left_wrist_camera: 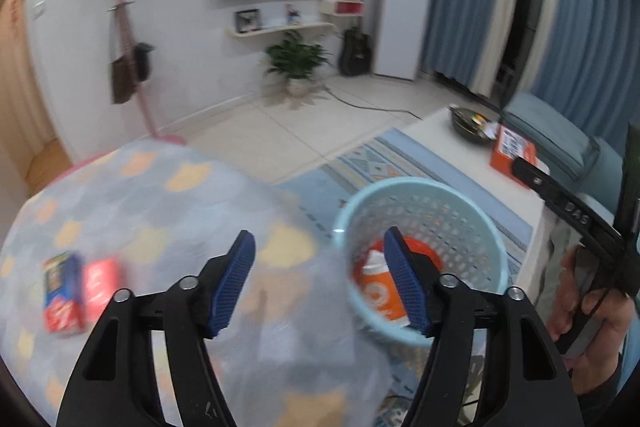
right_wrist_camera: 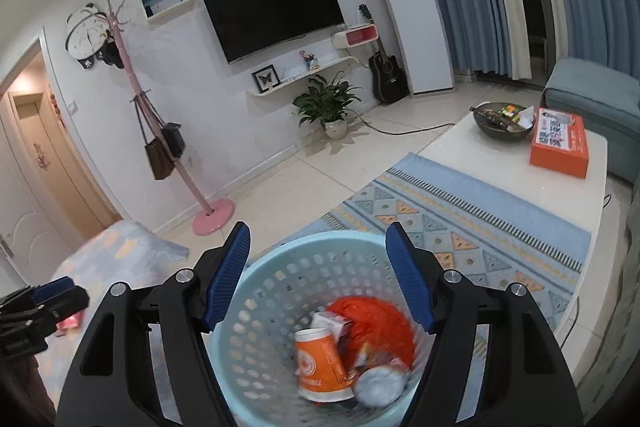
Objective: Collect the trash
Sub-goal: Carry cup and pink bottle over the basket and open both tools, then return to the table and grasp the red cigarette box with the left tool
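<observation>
— Start with the left wrist view. What's ahead of the left gripper (left_wrist_camera: 320,279)?

— Its jaws stand wide apart with nothing between them. Under and to its left spreads a translucent bag (left_wrist_camera: 160,227) printed with yellow shapes, blurred, with a red and a blue packet (left_wrist_camera: 64,293) showing through it. Ahead and to its right stands the basket (left_wrist_camera: 420,255), pale blue and perforated, open mouth up; the right pad overlaps its rim in the picture, but I can't tell if they touch.

— And the trash itself?

— Down in the basket: an orange cup (left_wrist_camera: 378,291) against something red. Off to the far right a hand holds the other tool.

— Now the right wrist view.

— The right gripper (right_wrist_camera: 318,277) is also open and empty, and the basket (right_wrist_camera: 280,291) sits straight ahead and below, its mouth framed between the two pads. Inside lie the cup (right_wrist_camera: 322,363) on its side, long axis running roughly away from the gripper, a grey wad (right_wrist_camera: 380,387) just beside it, and red plastic (right_wrist_camera: 372,319) behind.

— Which is nearer?

— The right, I'd judge; it is centred over the basket, while the left is over the bag, which lies to the right gripper's left.
</observation>
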`<state>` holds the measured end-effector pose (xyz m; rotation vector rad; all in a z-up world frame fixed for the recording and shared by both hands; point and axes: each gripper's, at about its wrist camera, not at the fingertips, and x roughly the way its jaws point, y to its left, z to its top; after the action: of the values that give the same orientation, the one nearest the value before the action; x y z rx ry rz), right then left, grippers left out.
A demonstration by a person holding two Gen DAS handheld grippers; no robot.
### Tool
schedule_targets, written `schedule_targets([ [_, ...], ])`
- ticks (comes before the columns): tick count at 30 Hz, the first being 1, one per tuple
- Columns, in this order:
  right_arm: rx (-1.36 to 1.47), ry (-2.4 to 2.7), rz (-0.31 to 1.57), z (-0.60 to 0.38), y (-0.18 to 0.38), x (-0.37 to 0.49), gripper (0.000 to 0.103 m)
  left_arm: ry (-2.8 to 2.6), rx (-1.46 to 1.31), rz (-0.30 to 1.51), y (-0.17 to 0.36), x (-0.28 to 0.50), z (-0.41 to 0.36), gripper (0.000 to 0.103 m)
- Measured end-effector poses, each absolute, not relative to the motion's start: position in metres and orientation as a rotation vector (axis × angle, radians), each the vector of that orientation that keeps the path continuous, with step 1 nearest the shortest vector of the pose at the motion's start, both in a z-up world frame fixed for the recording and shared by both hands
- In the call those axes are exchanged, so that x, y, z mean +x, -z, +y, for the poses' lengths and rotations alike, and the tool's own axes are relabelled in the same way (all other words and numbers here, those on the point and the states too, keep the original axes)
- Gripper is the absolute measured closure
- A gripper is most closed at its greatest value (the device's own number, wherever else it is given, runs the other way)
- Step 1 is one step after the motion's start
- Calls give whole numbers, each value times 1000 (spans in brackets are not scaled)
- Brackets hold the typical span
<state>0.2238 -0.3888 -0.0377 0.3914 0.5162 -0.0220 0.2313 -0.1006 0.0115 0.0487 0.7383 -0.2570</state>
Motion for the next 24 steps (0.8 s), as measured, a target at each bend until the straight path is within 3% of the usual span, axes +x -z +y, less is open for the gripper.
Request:
schedule_targets([
  [16, 275, -293, 621, -215, 30, 185, 36, -159, -37, 772, -1, 189, 86, 34],
  [24, 191, -384, 616, -154, 9, 175, 36, -167, -108, 771, 2, 228, 111, 34],
])
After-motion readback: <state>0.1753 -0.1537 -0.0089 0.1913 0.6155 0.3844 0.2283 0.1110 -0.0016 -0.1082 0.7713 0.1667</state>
